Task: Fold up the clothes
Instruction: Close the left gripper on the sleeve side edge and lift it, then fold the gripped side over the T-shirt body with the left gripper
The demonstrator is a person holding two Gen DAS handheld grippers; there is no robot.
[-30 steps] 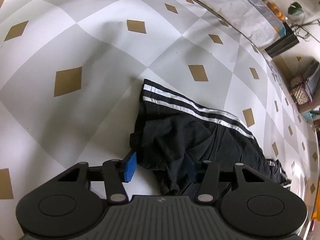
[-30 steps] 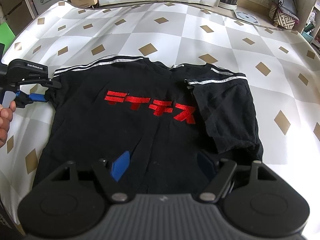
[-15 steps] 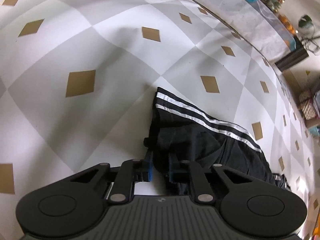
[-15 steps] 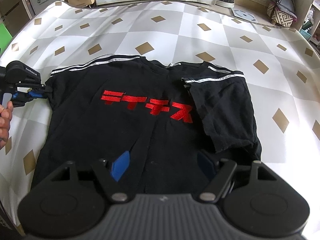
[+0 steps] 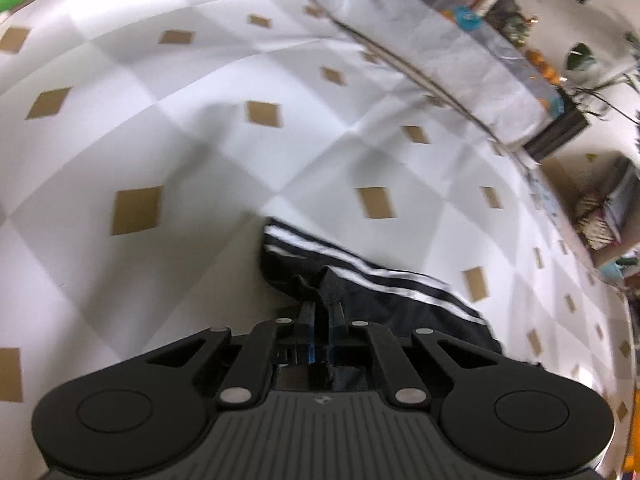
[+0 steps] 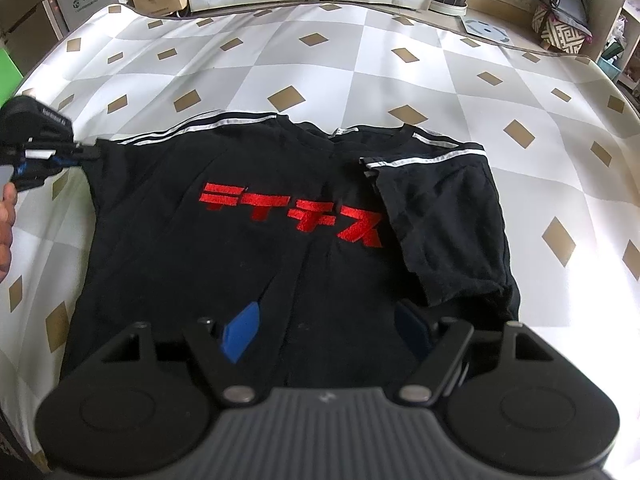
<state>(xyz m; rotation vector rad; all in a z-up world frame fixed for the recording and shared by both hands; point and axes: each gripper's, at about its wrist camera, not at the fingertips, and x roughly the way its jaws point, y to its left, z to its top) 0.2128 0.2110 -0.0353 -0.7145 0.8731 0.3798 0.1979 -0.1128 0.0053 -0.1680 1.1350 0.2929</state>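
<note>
Black T-shirt (image 6: pixel 248 256) with red block lettering (image 6: pixel 292 214), white shoulder stripes. Lies front up, mostly flat on checked cloth. One sleeve (image 6: pixel 440 220) already folded in over chest; the other sleeve's (image 5: pixel 320 280) edge is bunched and lifted.

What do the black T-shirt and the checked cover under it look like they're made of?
T-shirt: soft matte knit, probably cotton; it creases and drapes limply. Its red lettering looks slightly raised, embroidered or flocked. Checked cover: smooth with a faint sheen and shallow wrinkles, possibly coated cloth or vinyl.
</note>
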